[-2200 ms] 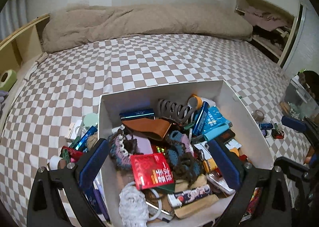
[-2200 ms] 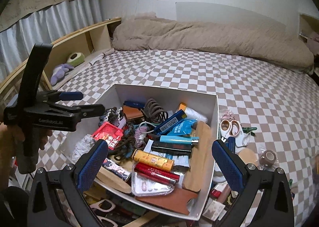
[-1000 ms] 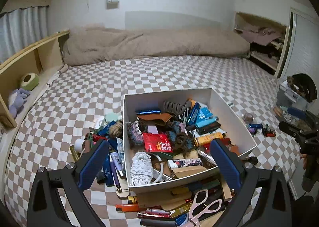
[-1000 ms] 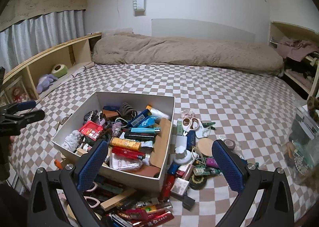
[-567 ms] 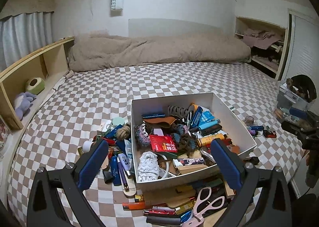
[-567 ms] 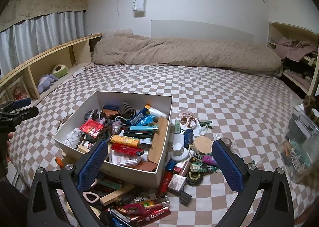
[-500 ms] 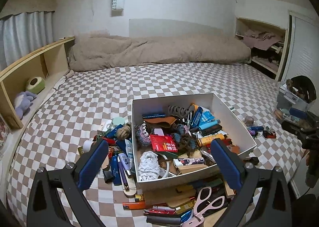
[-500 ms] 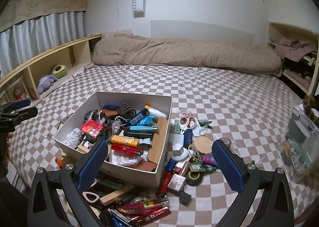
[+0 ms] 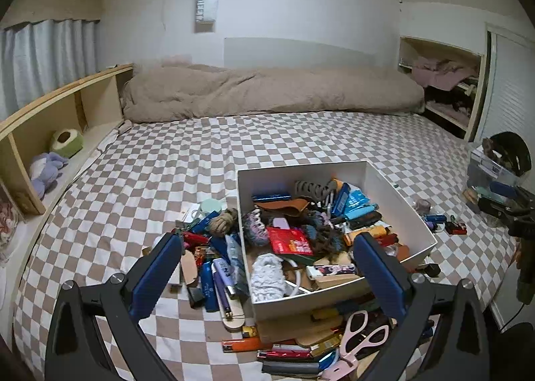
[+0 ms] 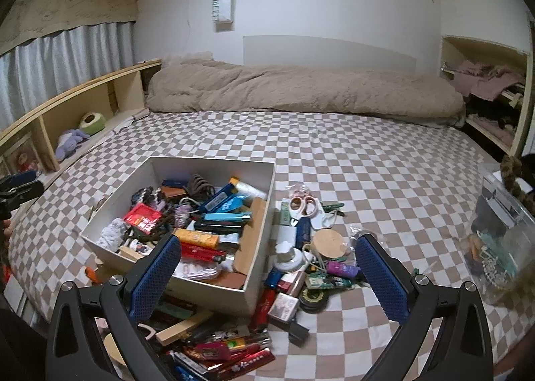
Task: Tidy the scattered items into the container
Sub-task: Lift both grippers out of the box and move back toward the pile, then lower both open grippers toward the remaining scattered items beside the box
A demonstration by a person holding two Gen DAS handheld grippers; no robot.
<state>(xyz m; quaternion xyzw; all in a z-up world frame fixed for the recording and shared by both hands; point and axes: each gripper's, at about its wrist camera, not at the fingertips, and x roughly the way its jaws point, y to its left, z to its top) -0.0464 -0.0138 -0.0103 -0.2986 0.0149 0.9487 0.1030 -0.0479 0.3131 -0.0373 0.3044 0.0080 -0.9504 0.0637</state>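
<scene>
On the checkered bedspread [image 9: 301,133], at 6 o'clock: white box [image 9: 414,217] heaped full, clutter ringing it. Pulled back and up from over the box since two seconds ago; left gripper [image 9: 267,267] and right gripper [image 10: 267,267] both spread wide, empty. Likely scouting the next pick, perhaps pink scissors [image 9: 362,336].
</scene>
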